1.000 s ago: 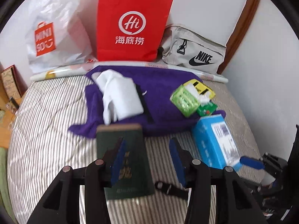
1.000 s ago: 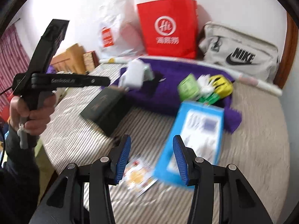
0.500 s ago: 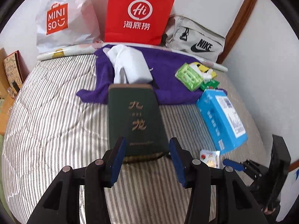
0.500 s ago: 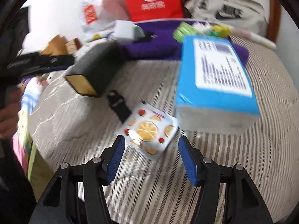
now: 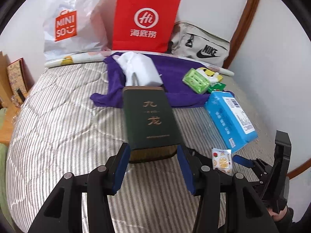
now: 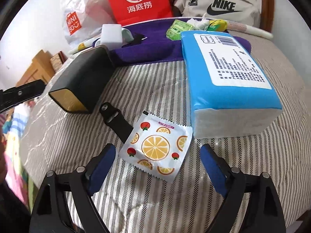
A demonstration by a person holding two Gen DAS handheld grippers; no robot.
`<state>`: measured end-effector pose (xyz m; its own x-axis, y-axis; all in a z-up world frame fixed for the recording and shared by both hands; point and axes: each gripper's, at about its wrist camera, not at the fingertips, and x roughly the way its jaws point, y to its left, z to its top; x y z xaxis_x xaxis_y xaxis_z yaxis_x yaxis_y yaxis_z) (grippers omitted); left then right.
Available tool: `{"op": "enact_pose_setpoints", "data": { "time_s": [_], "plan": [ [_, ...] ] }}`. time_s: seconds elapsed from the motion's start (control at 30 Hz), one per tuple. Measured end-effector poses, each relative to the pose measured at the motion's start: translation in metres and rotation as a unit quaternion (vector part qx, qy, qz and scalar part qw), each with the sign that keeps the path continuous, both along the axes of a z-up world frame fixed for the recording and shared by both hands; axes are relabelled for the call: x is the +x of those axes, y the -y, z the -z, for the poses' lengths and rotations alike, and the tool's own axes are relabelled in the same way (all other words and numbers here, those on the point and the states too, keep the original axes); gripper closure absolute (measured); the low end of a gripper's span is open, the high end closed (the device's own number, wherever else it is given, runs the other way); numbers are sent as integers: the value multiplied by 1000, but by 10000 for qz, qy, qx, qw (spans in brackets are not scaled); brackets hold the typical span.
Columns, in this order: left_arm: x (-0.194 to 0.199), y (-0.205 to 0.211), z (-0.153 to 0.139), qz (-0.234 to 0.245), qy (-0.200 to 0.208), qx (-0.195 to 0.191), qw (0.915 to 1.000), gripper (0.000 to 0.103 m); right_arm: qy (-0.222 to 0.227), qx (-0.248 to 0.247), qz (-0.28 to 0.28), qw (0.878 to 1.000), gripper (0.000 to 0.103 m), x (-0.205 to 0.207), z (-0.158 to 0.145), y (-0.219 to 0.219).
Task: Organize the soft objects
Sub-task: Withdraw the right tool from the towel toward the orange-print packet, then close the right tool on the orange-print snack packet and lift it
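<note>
Three logos, MINISO bag [image 5: 66, 29], Hi bag [image 5: 144, 20], NIKE pouch [image 5: 202, 44]

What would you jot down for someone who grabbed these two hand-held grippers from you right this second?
Left gripper: open, jaws either side of the near end of the dark green box, not clamped.
Right gripper: open, holding nothing, poised over the fruit-print sachet on the striped bed.
Blue tissue pack lies beside the sachet; green tissue packet and white cloth sit on the purple towel.
Done: nothing is visibly sorted.
Left: grip and place each item.
</note>
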<state>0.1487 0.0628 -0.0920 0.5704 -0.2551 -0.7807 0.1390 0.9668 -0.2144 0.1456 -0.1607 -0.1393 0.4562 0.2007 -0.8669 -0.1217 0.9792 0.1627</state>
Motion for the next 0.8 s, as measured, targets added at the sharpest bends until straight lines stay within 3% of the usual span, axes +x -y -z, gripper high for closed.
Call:
{"op": "enact_pose_setpoints", "data": {
  "time_s": [0.17,0.23,0.53,0.57,0.63,0.8],
  "plan": [
    [-4,-9,6,-56,-65,-72,9999,55,279,-528,258,9979,15,-4,3,-13],
    [-6,-10,7,-88,-90,-69,9999,55,400,-652,204,9969,27,-8,2,-15],
    [-19,-2,11,-48,-134,-15,9999,55,470,-328,-108,9983,61,-19,-7,0],
    [-20,1,11,-30,-141,1,9999,55,457,-326,-101,9984,65,-20,-7,3],
    [-22,6,13,-19,-193,24,9998,55,447,-338,-70,9984,97,-23,-7,11],
    [-22,24,20,52,-342,113,9993,55,306,60,-162,9994,97,-28,-6,30]
  ]
}}
